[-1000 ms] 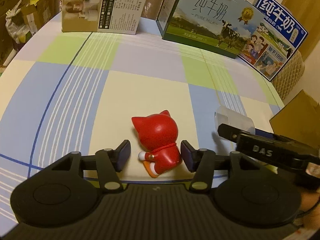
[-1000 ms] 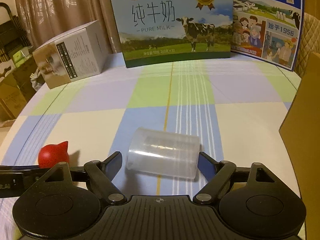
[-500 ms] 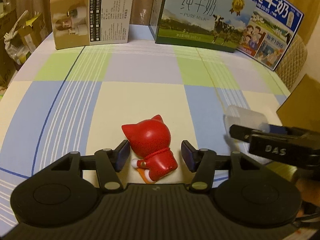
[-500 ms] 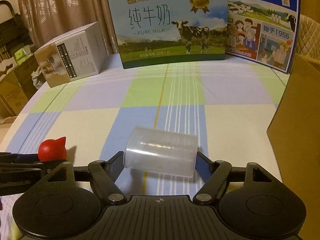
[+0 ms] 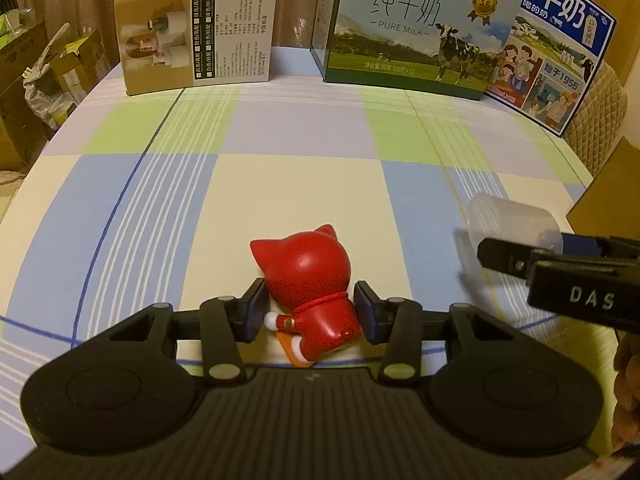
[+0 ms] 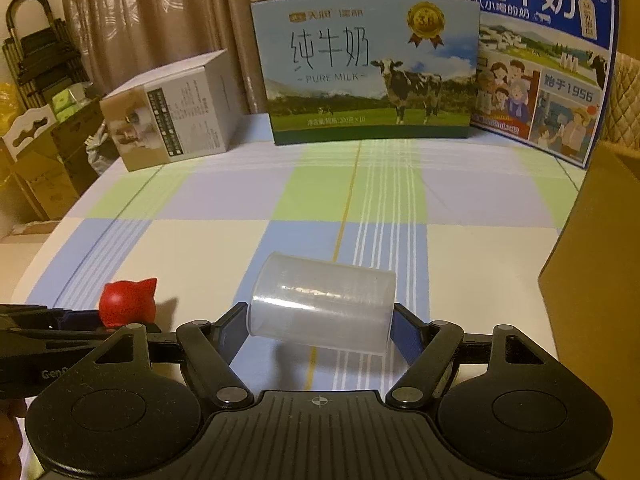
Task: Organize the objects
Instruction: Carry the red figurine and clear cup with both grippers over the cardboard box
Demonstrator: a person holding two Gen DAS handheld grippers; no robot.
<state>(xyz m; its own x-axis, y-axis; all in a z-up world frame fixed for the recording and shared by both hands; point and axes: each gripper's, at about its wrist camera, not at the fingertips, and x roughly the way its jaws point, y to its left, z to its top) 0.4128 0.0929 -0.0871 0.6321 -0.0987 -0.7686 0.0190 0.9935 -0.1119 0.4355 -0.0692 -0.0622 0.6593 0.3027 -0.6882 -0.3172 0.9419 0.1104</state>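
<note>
red cat figurine (image 5: 308,280) lying down, clear plastic cup (image 6: 322,306) sideways

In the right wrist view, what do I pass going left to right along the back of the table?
Grey and tan carton → green pure milk box → blue milk box, all standing along the far edge of the checked tablecloth.
</note>
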